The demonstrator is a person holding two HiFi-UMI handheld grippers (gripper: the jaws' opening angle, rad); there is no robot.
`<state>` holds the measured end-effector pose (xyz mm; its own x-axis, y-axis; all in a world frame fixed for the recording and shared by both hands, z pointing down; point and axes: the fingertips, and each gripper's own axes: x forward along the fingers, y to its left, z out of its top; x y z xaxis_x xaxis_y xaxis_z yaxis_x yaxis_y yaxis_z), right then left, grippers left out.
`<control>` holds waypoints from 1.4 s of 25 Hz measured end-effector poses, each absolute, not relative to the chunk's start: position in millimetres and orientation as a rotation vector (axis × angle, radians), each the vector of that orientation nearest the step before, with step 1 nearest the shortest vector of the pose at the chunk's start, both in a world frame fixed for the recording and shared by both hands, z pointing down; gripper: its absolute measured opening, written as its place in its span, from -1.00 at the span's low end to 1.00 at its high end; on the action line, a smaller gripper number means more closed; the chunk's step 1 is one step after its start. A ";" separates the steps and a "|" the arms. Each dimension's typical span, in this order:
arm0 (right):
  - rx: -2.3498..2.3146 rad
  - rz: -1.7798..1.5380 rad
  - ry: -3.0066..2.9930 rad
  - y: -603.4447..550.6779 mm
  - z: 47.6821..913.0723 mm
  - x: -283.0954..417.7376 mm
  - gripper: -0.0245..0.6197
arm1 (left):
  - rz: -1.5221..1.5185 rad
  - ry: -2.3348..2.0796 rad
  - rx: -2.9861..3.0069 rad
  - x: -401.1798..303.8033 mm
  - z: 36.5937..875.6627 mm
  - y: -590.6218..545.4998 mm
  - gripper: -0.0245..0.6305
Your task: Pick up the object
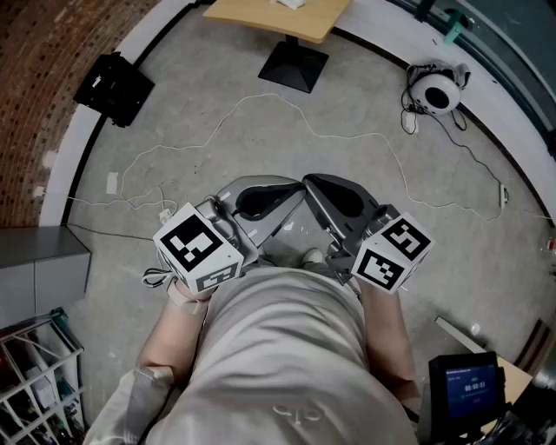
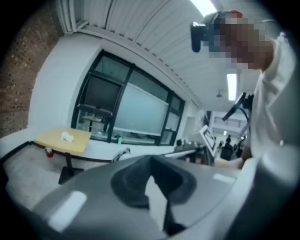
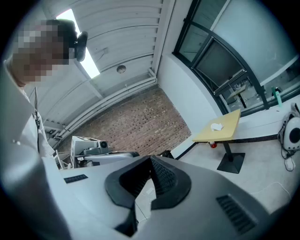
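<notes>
I hold both grippers close to my chest, their jaws pointing away over the grey floor. My left gripper (image 1: 294, 186) (image 2: 151, 161) is shut with nothing between its dark pads. My right gripper (image 1: 313, 183) (image 3: 151, 161) is likewise shut and empty, its tips almost touching the left one's. Far ahead stands a small yellow table (image 1: 261, 16) (image 2: 56, 140) (image 3: 229, 131). On it lies a small white object (image 2: 67, 137) (image 3: 216, 126). A small red thing (image 2: 48, 153) (image 3: 213, 145) sits under the table's edge.
A black box (image 1: 113, 87) lies by the brick wall at the left. A white round device (image 1: 436, 91) with cables sits at the right, and a thin cable (image 1: 261, 109) runs across the floor. A wire rack (image 1: 35, 382) and a screen device (image 1: 465, 387) flank me.
</notes>
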<state>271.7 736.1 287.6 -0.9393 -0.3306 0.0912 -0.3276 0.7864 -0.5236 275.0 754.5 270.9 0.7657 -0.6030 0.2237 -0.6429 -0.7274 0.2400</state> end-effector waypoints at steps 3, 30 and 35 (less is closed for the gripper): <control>-0.557 -0.861 2.982 741.8 289.2 268.5 -0.90 | 0.224 -0.995 2.634 271.9 273.3 761.0 -0.93; -0.835 -1.044 2.995 282.2 354.9 38.1 -0.90 | -0.004 -1.031 2.376 -24.8 346.1 312.5 -0.93; -0.825 -0.950 3.024 171.7 363.9 40.4 -0.90 | 0.159 -1.013 2.418 -26.1 357.7 212.0 -0.92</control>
<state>40.4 171.7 363.9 -0.8647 -0.4242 0.2688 -0.5017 0.7063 -0.4994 -26.1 212.0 357.7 0.7150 -0.6343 0.2941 -0.6939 -0.5921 0.4098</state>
